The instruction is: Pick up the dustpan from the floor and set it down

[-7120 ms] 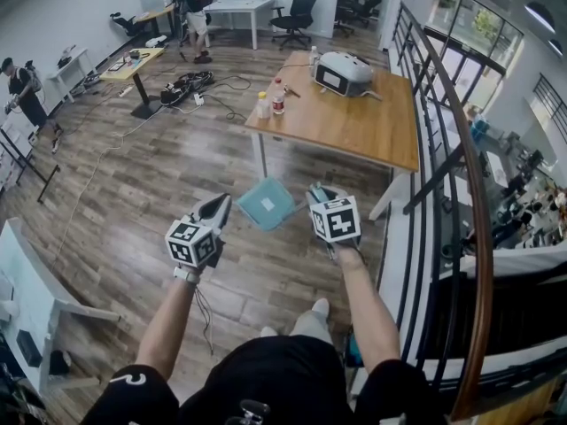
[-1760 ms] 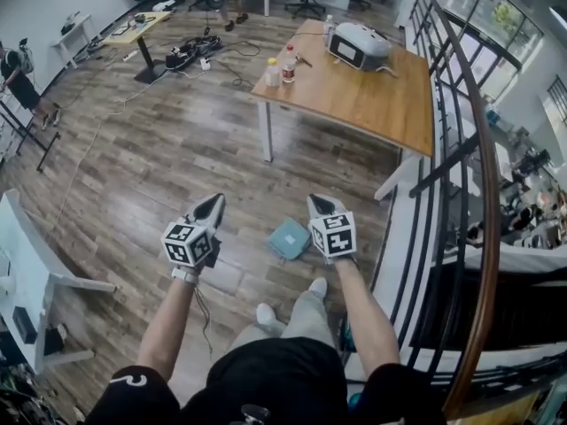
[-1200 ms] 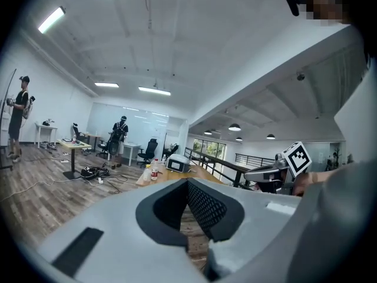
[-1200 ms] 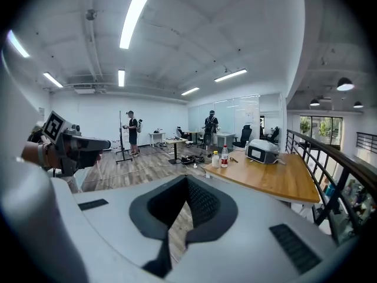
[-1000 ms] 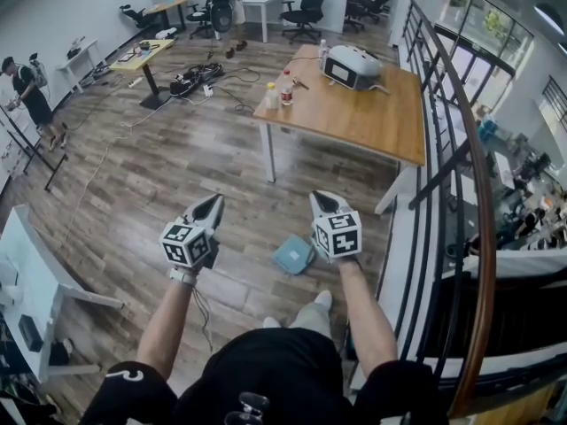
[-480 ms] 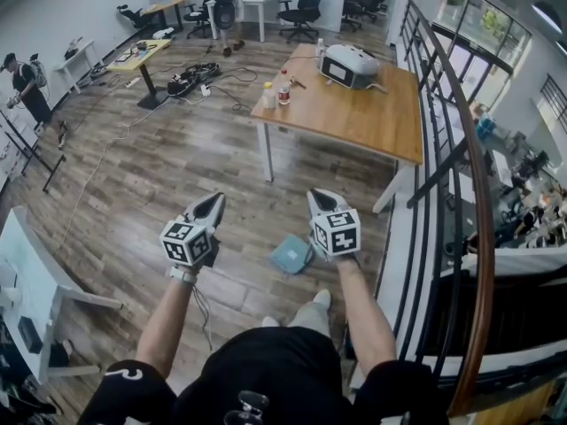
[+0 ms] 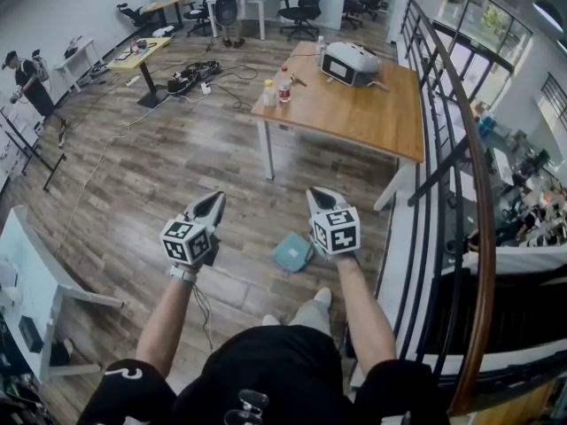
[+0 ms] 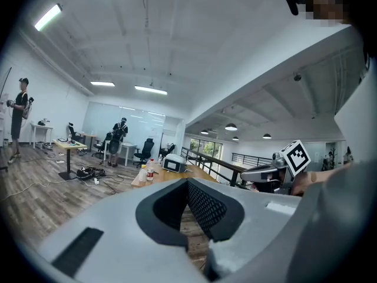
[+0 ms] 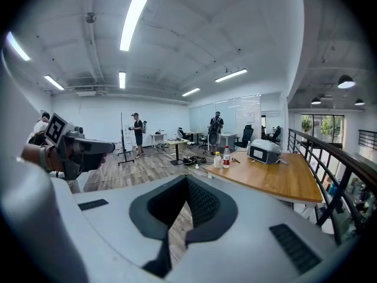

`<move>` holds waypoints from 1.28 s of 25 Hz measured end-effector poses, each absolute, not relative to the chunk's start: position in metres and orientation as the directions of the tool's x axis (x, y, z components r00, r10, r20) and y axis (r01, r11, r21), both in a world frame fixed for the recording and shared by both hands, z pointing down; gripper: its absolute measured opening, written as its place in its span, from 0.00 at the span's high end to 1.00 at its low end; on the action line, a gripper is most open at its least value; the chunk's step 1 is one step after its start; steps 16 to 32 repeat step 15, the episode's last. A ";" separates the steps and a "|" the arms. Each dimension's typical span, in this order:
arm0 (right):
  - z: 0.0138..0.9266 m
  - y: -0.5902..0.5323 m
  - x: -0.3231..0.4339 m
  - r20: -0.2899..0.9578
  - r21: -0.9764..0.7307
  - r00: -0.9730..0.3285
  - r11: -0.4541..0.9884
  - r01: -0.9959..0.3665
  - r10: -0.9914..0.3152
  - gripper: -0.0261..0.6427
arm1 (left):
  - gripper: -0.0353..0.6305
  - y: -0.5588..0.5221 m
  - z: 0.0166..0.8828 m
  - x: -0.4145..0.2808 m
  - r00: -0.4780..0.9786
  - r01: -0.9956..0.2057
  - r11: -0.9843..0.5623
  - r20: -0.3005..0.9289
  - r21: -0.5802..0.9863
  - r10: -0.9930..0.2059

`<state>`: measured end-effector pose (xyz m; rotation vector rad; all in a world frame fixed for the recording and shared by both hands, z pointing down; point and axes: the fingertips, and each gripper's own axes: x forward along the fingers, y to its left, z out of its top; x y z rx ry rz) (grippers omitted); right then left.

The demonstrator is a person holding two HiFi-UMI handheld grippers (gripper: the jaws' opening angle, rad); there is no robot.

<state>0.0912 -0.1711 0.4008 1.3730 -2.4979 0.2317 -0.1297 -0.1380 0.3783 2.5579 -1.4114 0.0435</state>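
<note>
Wood-plank floor (image 7: 159,175), wooden table (image 7: 372,122), dark railing (image 7: 461,113).

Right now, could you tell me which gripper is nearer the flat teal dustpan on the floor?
Right. The right gripper hangs just right of the teal dustpan; the left gripper is well off to its left.

Dustpan (image 7: 291,251) teal, floor (image 7: 159,175) grey-brn wood grain & table (image 7: 363,118) tan.
</note>
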 end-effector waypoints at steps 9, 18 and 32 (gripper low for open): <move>0.401 -0.173 0.090 0.319 0.000 -0.504 0.532 -0.847 -0.803 0.97 | 0.96 -0.139 0.381 -0.132 0.540 -0.837 -0.515 0.130 0.185 -0.831; 0.400 -0.171 0.091 0.321 -0.003 -0.508 0.535 -0.845 -0.800 0.97 | 0.96 -0.137 0.380 -0.130 0.541 -0.836 -0.515 0.131 0.187 -0.831; 0.400 -0.171 0.091 0.321 -0.003 -0.508 0.535 -0.845 -0.800 0.97 | 0.96 -0.137 0.380 -0.130 0.541 -0.836 -0.515 0.131 0.187 -0.831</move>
